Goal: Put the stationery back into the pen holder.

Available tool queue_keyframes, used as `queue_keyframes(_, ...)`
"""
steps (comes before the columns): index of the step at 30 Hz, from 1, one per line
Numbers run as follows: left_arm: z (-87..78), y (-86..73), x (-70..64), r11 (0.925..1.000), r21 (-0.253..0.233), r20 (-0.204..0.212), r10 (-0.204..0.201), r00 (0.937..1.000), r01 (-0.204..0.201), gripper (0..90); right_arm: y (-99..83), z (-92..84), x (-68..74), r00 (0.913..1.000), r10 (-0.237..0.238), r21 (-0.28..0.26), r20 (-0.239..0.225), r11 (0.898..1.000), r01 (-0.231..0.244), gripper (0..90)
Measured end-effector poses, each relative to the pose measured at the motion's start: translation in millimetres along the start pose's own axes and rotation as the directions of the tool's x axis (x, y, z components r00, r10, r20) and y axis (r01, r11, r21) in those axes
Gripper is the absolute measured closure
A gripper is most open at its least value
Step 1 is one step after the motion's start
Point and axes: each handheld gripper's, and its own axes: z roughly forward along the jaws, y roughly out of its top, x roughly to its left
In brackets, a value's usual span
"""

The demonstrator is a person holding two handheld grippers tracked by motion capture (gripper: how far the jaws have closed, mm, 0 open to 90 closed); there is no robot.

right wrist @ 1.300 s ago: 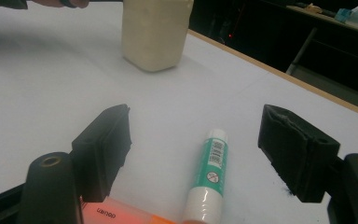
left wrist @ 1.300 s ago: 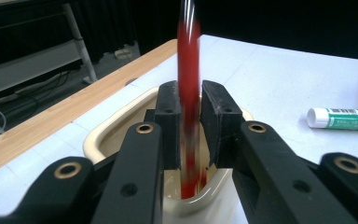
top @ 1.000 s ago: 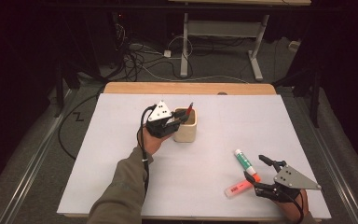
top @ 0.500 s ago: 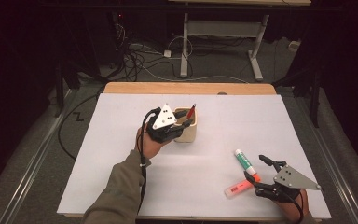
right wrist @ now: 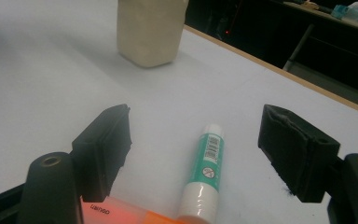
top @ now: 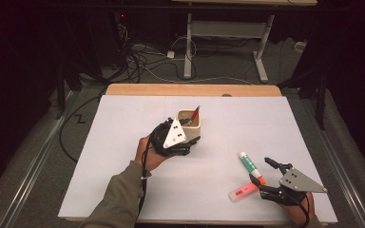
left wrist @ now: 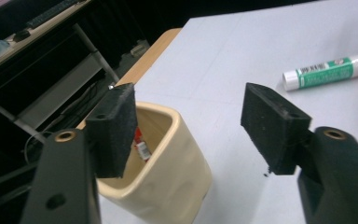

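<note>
A cream cup [top: 193, 127] stands mid-table with a red pen [top: 196, 113] leaning inside it. My left gripper [top: 190, 131] hovers just at the cup's near side. Its jaws have just been opening and nothing is between them. In the left gripper view the cup [left wrist: 168, 163] sits below the left pad [left wrist: 114, 128], with the red pen [left wrist: 141, 145] inside. My right gripper [top: 262, 170] rests open at the near right, with its jaws on either side of a green-and-white marker [right wrist: 207, 170]. An orange highlighter [right wrist: 121, 212] lies by its left jaw.
The white table top [top: 123, 142] ends at a wooden strip [top: 190, 89] at the far edge. Beyond it are desk legs [top: 187, 47] and cables on the floor. The green marker [top: 248, 166] and orange highlighter [top: 243, 191] lie crossed at the near right.
The left gripper's jaws opened and let go of the red pen, which now stands in the cup. The left hand drew back toward the person. The right gripper stayed still.
</note>
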Motion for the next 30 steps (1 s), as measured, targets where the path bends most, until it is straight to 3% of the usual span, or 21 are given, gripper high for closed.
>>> queue_keyframes(4,-5.6,-5.6,-5.5,1.0,-0.007,-0.031,-0.006,0.9995,0.006,22.3,-0.8,0.9,-0.5,1.0,-0.002,0.005,0.002,1.0,0.002,25.4)
queue_keyframes(15,-28.6,-27.2,-26.6,0.9995,-0.02,-0.068,0.022,0.9975,-0.023,21.2,-0.8,0.9,-0.3,1.0,-0.007,0.009,0.004,1.0,0.007,25.5)
queue_keyframes(23,-41.3,-43.6,-34.3,0.999,-0.028,-0.089,0.031,0.9956,-0.034,20.9,0.0,0.1,0.3,1.0,-0.008,0.007,0.001,1.0,0.008,25.6)
queue_keyframes(30,-51.1,-64.9,-37.1,0.9997,-0.016,-0.091,0.016,0.9957,-0.018,20.9,1.4,1.0,2.4,0.9998,-0.016,0.01,-0.009,1.0,0.016,25.6)
